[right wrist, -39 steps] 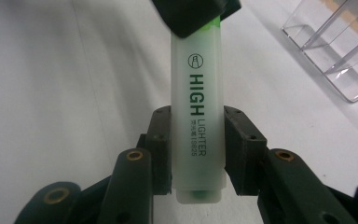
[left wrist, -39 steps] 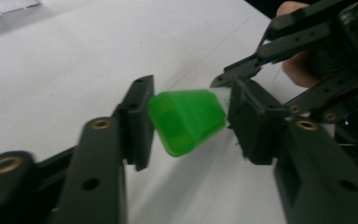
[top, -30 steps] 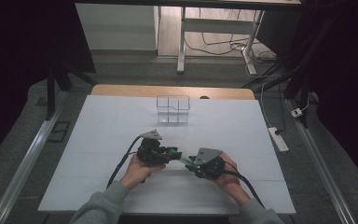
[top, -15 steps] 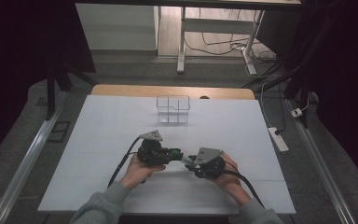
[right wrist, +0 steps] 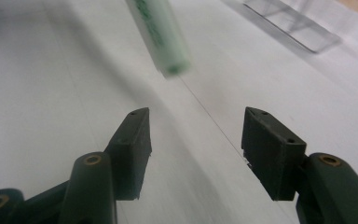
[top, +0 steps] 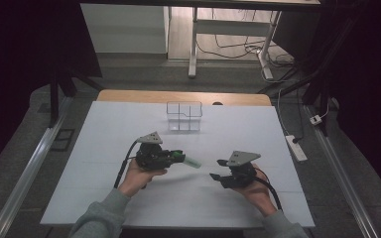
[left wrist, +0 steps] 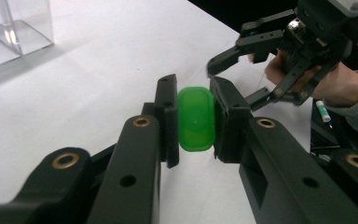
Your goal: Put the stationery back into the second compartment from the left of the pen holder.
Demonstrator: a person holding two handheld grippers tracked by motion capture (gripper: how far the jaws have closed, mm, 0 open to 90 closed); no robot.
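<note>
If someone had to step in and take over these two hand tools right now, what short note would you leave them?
Left gripper: shut on the green-capped tube, jaws pressing the green end from both sides, tube held clear above the white table and pointing toward the other hand.
Right gripper: open, holding nothing, apart from the tube, whose pale end hangs ahead of its jaws.
Clear divided box: stands at the far middle of the table; nothing can be seen in it.
Done: tube picked up.
Left, probably: place the tube, perhaps in the box; whether the right gripper should grip it first is unclear.
</note>
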